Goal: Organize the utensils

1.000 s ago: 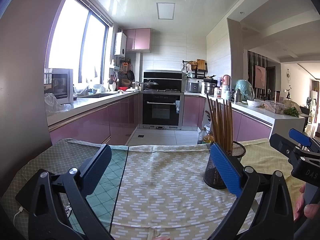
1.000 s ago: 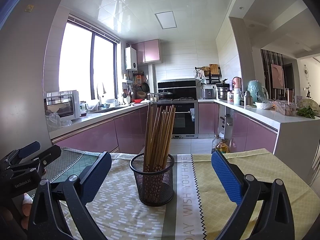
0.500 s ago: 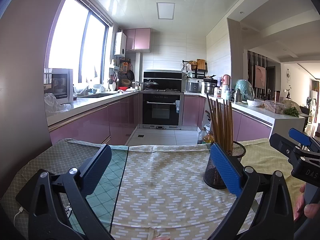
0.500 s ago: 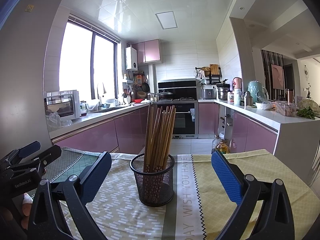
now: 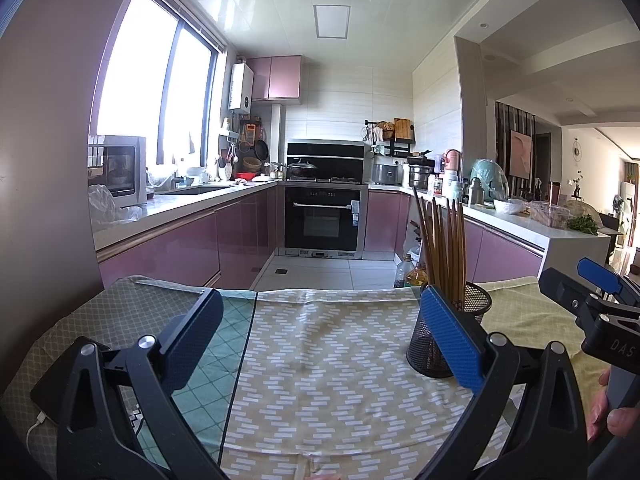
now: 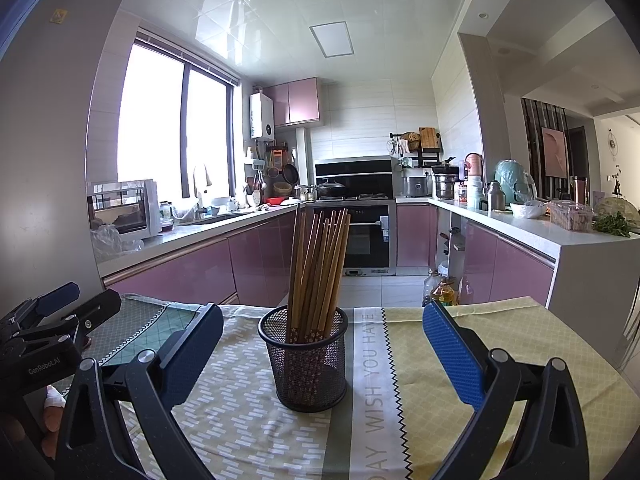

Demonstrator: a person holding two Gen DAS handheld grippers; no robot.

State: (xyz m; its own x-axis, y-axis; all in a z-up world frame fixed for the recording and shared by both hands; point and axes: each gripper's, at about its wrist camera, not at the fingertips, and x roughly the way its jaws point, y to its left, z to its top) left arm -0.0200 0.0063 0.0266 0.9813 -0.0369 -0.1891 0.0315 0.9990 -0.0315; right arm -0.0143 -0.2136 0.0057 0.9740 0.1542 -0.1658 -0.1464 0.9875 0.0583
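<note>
Black wire-mesh holder (image 6: 302,362) sits upright on the patterned tablecloth (image 6: 248,420), packed with a bunch of wooden chopsticks (image 6: 318,268) that lean a bit and fan out at the top; in the right wrist view it's pretty much dead centre between the blue pads, but nothing touches it. Right gripper (image 6: 322,350) has its jaws spread wide, empty; left gripper (image 5: 320,338) is spread wide too, also holding nothing, with just cloth below it. From the left wrist view the holder (image 5: 448,332) is off to the right, partly hidden behind the right blue pad (image 5: 450,340); the other gripper pokes in at the far right edge with a bit of a hand (image 5: 612,408) under it. Phone (image 5: 46,394) with a white cable lies on the cloth at lower left; pink kitchen cabinets (image 6: 180,272) and an oven (image 6: 366,232) are well behind the table.
</note>
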